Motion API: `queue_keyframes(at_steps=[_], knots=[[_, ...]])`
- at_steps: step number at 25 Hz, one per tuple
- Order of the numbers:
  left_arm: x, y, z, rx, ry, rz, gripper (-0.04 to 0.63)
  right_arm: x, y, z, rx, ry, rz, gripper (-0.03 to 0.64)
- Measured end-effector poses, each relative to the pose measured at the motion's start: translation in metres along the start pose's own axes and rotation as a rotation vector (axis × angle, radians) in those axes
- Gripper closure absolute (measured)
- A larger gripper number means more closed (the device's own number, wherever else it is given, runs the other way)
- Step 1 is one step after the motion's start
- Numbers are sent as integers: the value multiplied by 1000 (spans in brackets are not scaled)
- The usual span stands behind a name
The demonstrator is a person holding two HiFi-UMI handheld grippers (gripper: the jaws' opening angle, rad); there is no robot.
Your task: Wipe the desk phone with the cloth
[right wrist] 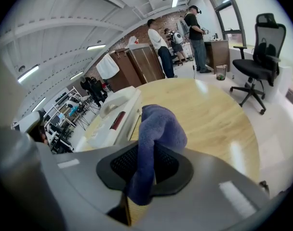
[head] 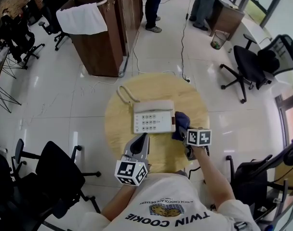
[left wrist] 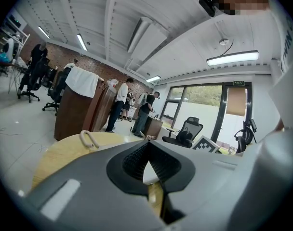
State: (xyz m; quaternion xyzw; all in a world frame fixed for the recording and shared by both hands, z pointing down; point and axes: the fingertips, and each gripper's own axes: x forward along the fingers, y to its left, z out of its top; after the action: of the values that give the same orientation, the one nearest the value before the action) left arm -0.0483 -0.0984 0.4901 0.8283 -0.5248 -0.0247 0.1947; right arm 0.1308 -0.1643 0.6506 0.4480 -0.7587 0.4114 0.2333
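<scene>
A white desk phone [head: 153, 116] with its handset and coiled cord [head: 126, 95] lies in the middle of the round wooden table [head: 194, 102]. My right gripper [head: 183, 132] is shut on a blue cloth [head: 179, 124], just right of the phone's red-striped side. In the right gripper view the cloth [right wrist: 153, 134] bunches up between the jaws, with the phone [right wrist: 113, 117] to the left. My left gripper [head: 142, 143] hangs at the table's near edge, below the phone, shut with nothing in it. The left gripper view shows the jaws closed in front of the phone's white edge [left wrist: 150, 174].
Black office chairs stand at the lower left [head: 59, 172] and upper right [head: 255, 64]. A wooden cabinet [head: 98, 32] draped with a white cloth stands behind the table. People [head: 153, 6] stand at the far end. A cable [head: 182, 37] runs across the white floor.
</scene>
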Motion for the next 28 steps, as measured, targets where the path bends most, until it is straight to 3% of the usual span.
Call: queue_keyframes(at_steps=[15,28], knots=[[12,16,8,-5,7,-28,603,32,-9,74,-97,14,-58,552],[11,35,12,-15,10,-14,603,71,-6,140,-291,81,-99,552]])
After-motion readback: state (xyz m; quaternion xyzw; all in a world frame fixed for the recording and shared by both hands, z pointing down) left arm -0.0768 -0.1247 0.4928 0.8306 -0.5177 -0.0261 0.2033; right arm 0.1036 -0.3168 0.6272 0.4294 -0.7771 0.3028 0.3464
